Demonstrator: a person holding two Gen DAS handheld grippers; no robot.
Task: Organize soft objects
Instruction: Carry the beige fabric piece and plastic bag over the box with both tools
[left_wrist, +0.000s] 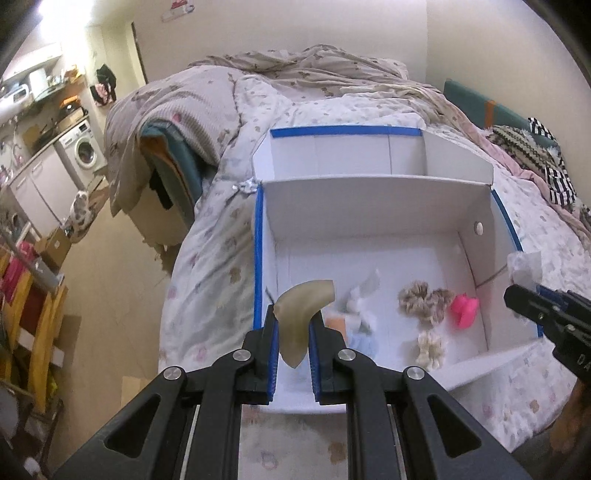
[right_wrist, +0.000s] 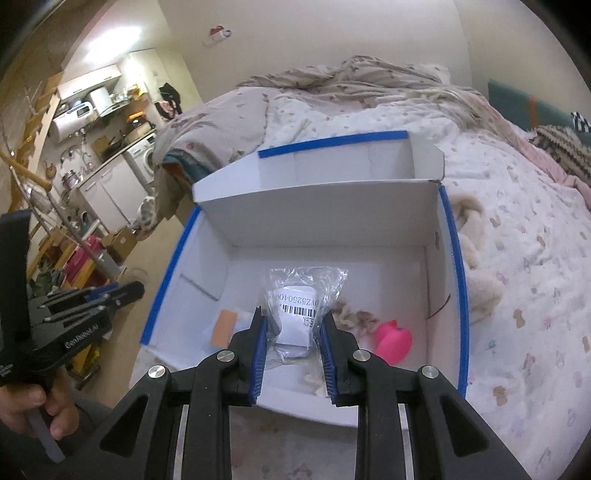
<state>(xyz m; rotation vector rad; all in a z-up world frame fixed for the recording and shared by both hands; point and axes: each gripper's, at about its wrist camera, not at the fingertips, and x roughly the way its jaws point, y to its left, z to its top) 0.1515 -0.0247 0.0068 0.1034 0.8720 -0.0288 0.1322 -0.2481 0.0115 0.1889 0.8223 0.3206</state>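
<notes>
A white box with blue-taped edges lies open on the bed. My left gripper is shut on a curved olive-green soft piece and holds it above the box's near left corner. My right gripper is shut on a clear plastic bag with a barcode label above the box; it also shows in the left wrist view. In the box lie a pink duck, fuzzy brown scrunchies, a cream scrunchie, an orange sponge and white and blue cloth bits.
The bed has a patterned quilt and a rumpled duvet at the far end. A cream plush toy lies right of the box. The bed's left edge drops to the floor; a washing machine and cluttered shelves stand far left.
</notes>
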